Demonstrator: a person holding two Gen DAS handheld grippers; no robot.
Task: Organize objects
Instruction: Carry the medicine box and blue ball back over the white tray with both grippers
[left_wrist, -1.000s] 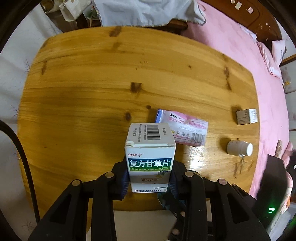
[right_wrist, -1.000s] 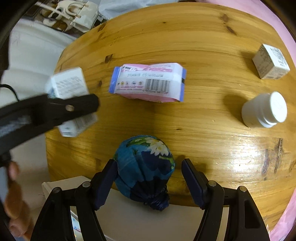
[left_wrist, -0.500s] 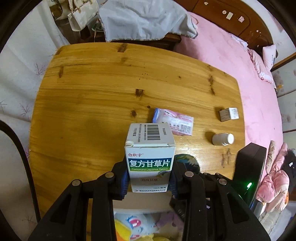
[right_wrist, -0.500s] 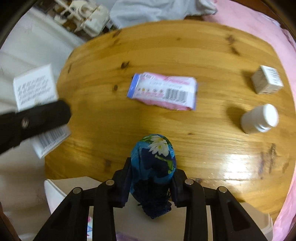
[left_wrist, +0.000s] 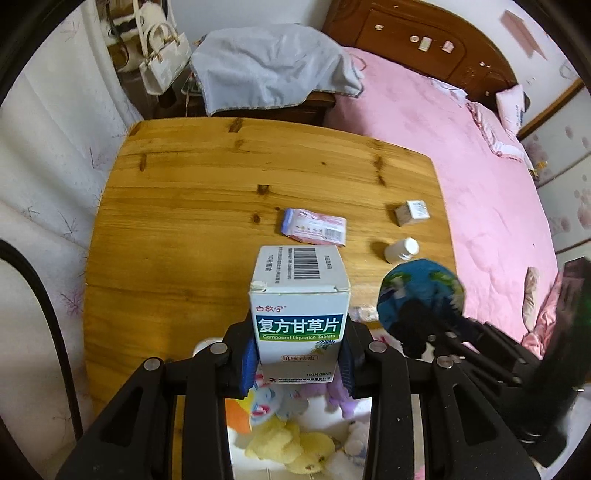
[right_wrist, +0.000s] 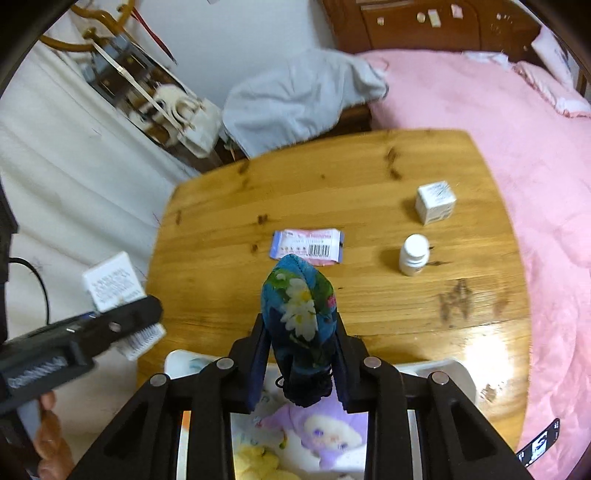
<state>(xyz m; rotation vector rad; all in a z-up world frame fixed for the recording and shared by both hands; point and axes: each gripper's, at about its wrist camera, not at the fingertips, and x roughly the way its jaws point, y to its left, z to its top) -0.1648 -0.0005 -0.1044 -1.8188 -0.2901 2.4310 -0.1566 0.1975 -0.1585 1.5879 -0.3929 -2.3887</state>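
left tool (left_wrist: 300, 356) clamped on the medicine box (left_wrist: 300, 306), held upright off the worktop (left_wrist: 177, 206) near its front edge. right tool (right_wrist: 300, 363) clamped on the blue floral pouch (right_wrist: 299, 310), also lifted. pink packet (right_wrist: 306, 246), white bottle (right_wrist: 414, 254) and small box (right_wrist: 436, 202) lie on the worktop, apart.

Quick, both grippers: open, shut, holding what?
Left gripper: shut on the medicine box.
Right gripper: shut on the blue floral pouch.
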